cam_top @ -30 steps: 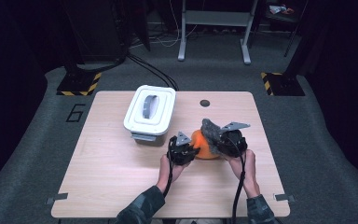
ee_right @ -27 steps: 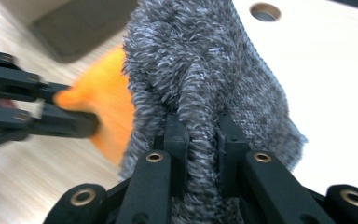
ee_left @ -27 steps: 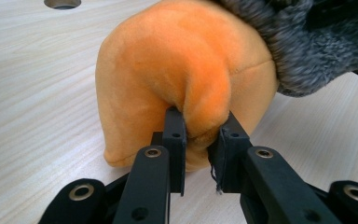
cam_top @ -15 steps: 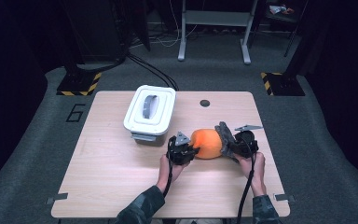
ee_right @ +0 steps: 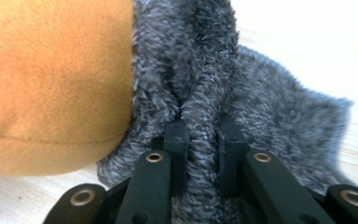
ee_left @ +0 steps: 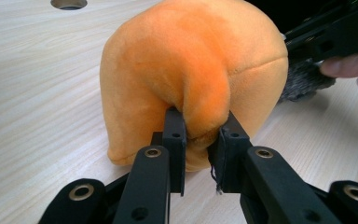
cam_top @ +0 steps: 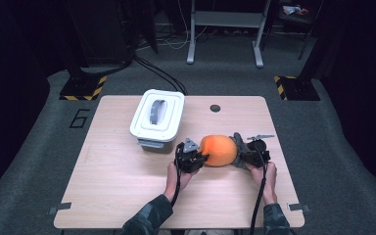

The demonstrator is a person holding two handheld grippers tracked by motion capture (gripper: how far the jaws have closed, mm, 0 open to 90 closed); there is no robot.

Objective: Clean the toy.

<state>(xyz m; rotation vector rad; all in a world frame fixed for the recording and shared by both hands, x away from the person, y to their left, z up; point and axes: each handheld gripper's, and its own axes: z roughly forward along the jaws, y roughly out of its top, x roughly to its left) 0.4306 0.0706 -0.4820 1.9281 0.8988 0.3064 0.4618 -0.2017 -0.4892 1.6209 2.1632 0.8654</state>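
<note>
Jaws left (ee_left: 198, 140): pinch orange plush (ee_left: 191, 70) | right (ee_right: 205, 135): pinch grey fuzzy part (ee_right: 205, 70)

Orange plush toy (cam_top: 218, 150) with grey fuzzy end (ee_right: 242, 93), rounded, lying on wooden table near front centre.

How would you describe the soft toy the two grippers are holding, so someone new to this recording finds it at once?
On the pale wooden table, look right of the white lidded container, near the person's edge. There the orange plush toy lies between the left gripper and the right gripper, each shut on one end. It is the one bright orange, rounded thing there, with a grey fuzzy part at its right end.
</note>
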